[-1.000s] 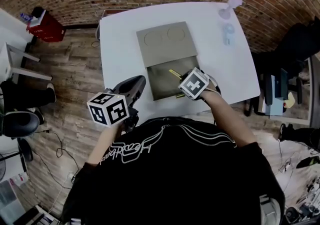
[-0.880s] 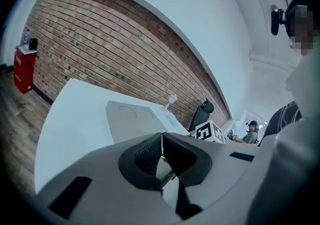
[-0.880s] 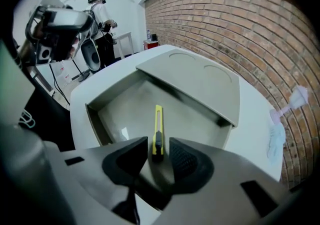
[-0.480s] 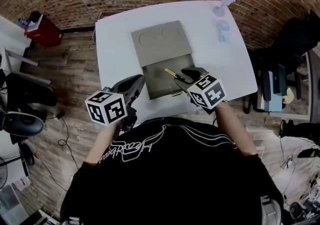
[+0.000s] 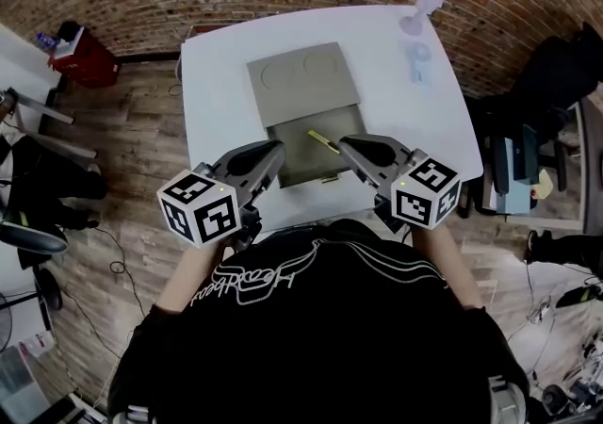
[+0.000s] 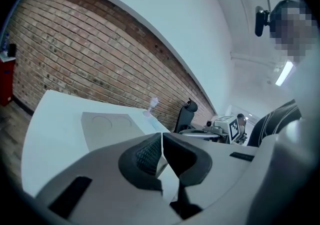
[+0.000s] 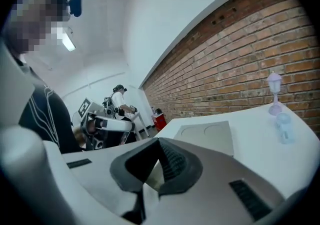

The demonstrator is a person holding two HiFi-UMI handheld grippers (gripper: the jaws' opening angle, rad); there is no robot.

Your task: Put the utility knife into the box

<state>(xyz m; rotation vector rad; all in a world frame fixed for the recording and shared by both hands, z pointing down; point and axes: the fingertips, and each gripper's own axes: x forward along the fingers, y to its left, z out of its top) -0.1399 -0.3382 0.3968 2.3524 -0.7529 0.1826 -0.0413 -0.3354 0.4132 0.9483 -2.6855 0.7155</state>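
Yellow utility knife (image 5: 323, 141) lies in the box (image 5: 294, 166), left gripper (image 5: 278, 151) and right gripper (image 5: 347, 144) pressed together; shirt script (image 5: 250, 283) illegible.

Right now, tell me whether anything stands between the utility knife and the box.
Nothing visible does. The utility knife already lies inside the open box, its lid folded back. The left gripper and the right gripper are shut and empty.
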